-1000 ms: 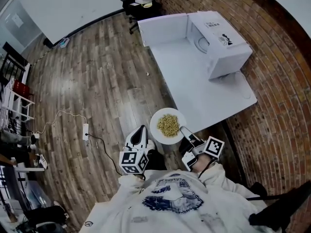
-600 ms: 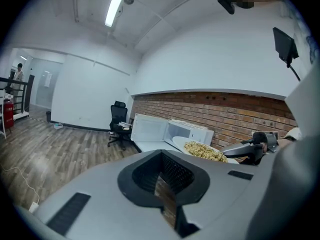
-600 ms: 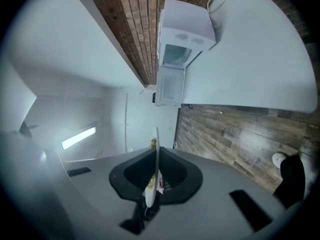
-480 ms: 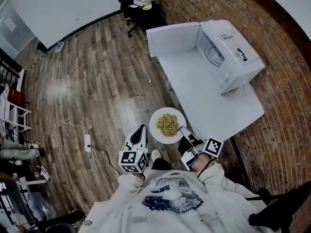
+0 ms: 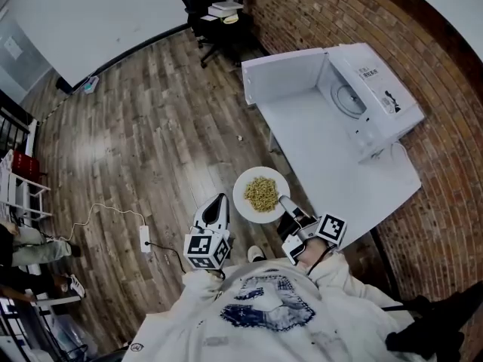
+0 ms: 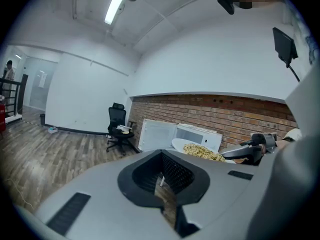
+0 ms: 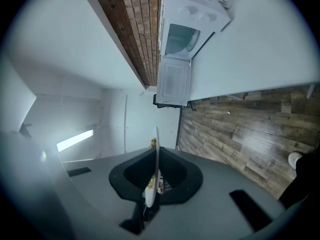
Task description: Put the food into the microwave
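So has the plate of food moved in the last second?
Yes: the plate has gone forward alongside the table, toward the microwave at its far end.

Jaws clamp plate (image 7: 155, 169) rim (edge-on, food (image 7: 153, 143) atop); microwave (image 7: 192, 14) door open ahead.

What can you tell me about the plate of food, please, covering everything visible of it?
The plate is round, white and shallow, with a heap of yellowish food in its middle. It is held about level above the wooden floor, just short of the white table. The right gripper is shut on its near rim; in that gripper's view the plate shows edge-on between the jaws. Nothing else touches it.
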`<state>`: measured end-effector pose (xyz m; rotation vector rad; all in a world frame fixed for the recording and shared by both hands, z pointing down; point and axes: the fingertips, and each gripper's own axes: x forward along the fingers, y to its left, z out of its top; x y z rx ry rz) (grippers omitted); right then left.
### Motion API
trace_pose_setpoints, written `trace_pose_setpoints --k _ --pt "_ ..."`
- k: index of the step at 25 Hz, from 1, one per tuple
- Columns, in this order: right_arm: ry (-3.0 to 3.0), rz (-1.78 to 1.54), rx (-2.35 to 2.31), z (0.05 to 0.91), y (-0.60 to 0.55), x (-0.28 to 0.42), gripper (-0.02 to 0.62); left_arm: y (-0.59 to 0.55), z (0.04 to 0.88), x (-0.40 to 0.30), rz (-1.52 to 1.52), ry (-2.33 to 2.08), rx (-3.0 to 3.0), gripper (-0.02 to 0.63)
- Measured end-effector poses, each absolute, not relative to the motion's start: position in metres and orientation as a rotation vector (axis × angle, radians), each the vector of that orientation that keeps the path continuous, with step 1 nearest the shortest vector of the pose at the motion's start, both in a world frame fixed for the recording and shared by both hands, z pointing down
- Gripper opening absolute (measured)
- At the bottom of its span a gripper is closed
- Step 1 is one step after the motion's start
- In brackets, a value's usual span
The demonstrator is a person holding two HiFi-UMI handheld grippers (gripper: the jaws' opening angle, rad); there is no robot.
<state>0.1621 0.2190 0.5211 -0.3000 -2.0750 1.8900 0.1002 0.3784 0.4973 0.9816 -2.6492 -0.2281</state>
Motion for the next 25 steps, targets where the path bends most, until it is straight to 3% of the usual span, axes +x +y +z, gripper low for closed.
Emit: trace_pose_setpoints --k 11,25 --pt "-2.090 1.909 -0.238 0.526 0.214 0.132 0.023 0.377 0.511 0.067 -0.259 -2.610 1.019 0.008" --pt "-2.081 1.967 -0.196 0.541 0.168 0.029 0.023 0.321 0.515 -0.044 -0.192 -2.566 1.086 0.008"
